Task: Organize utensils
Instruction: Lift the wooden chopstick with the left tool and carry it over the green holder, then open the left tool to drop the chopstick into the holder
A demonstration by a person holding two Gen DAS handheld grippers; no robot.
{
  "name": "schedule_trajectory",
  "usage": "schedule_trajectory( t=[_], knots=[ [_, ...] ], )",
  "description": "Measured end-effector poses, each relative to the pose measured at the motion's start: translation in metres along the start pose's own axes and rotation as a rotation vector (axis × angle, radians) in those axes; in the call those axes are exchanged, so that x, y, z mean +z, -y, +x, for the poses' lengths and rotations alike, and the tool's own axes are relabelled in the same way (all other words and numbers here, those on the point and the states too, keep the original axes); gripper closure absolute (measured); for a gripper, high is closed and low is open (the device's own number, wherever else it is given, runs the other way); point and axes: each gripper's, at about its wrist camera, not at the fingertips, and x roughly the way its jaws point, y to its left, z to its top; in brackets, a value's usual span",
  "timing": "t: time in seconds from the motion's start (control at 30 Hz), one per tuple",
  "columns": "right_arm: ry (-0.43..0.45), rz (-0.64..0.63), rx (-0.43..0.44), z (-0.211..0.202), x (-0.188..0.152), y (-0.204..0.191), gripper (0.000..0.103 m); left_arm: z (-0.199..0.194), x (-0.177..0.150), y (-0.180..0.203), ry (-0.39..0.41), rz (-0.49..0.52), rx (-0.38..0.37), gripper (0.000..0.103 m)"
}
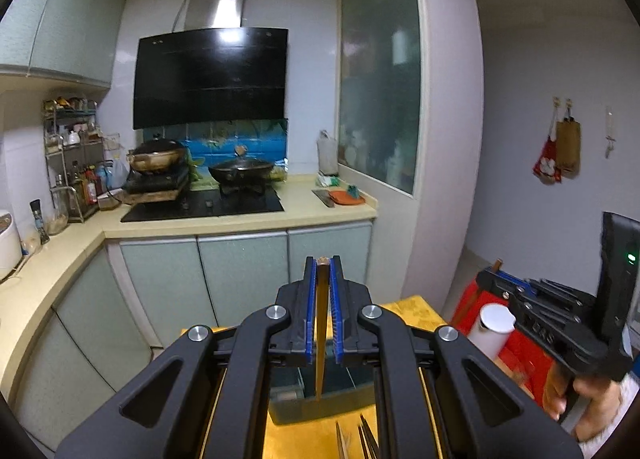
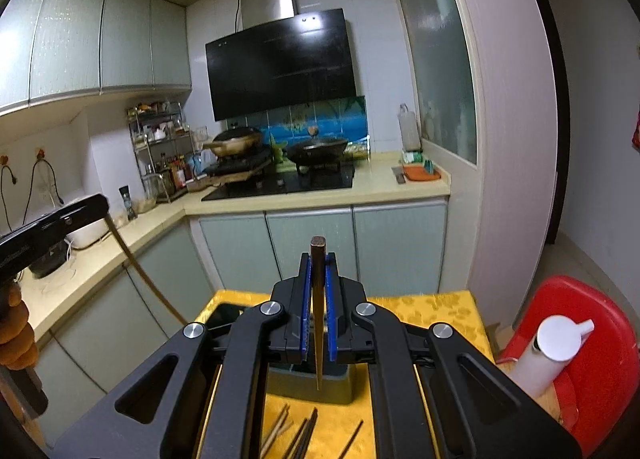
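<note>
My left gripper (image 1: 322, 265) is shut on a brown chopstick (image 1: 321, 335) that hangs point down over a dark grey utensil holder (image 1: 320, 407) on the yellow table (image 1: 416, 313). My right gripper (image 2: 318, 259) is shut on a dark chopstick (image 2: 318, 319), also point down above the same holder (image 2: 310, 383). Several loose chopsticks (image 2: 304, 435) lie on the yellow cloth in front of the holder; they also show in the left wrist view (image 1: 360, 437). The right gripper appears at the right of the left wrist view (image 1: 490, 273), and the left one at the left of the right wrist view.
A white dispenser bottle (image 2: 550, 347) stands on a red stool (image 2: 592, 339) right of the table. A black phone (image 2: 224, 315) lies on the table's far left. Behind are the kitchen counter (image 2: 316, 199), stove with pans (image 2: 316, 151) and cabinets.
</note>
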Motion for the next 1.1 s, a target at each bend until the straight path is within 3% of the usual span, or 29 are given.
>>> schedule_trajectory(
  t=[0.2,0.37,0.5,0.77,0.83,0.87,0.9,0.97,1.1],
  knots=[
    [-0.007,-0.015,-0.031,0.023,0.003,-0.005,0.096,0.035,0.001,-0.003,-0.02,-0.048,0.019,0.097],
    [-0.078,-0.021,-0.054,0.053,-0.009,-0.001,0.096,0.068,-0.025,-0.003,-0.098,-0.042,0.026,0.097],
    [-0.162,-0.013,-0.053,0.078,-0.027,0.003,0.096,0.08,-0.044,-0.005,-0.138,-0.035,0.032,0.097],
    [-0.225,-0.003,-0.051,0.096,-0.05,0.001,0.093,0.09,-0.068,-0.007,-0.18,-0.019,0.059,0.096],
    [-0.227,0.005,-0.048,0.097,-0.05,0.002,0.085,0.088,-0.069,-0.011,-0.191,-0.03,0.052,0.084],
    [-0.223,0.007,-0.055,0.096,-0.05,0.001,0.072,0.087,-0.068,-0.013,-0.19,-0.039,0.053,0.068],
    [-0.215,0.012,-0.063,0.095,-0.049,0.002,0.066,0.085,-0.067,-0.014,-0.181,-0.046,0.059,0.058],
    [-0.189,0.023,-0.077,0.089,-0.048,0.005,0.053,0.078,-0.064,-0.017,-0.155,-0.045,0.072,0.053],
    [-0.167,0.02,-0.084,0.08,-0.044,0.008,0.052,0.068,-0.062,-0.021,-0.138,-0.049,0.075,0.041]
  ],
)
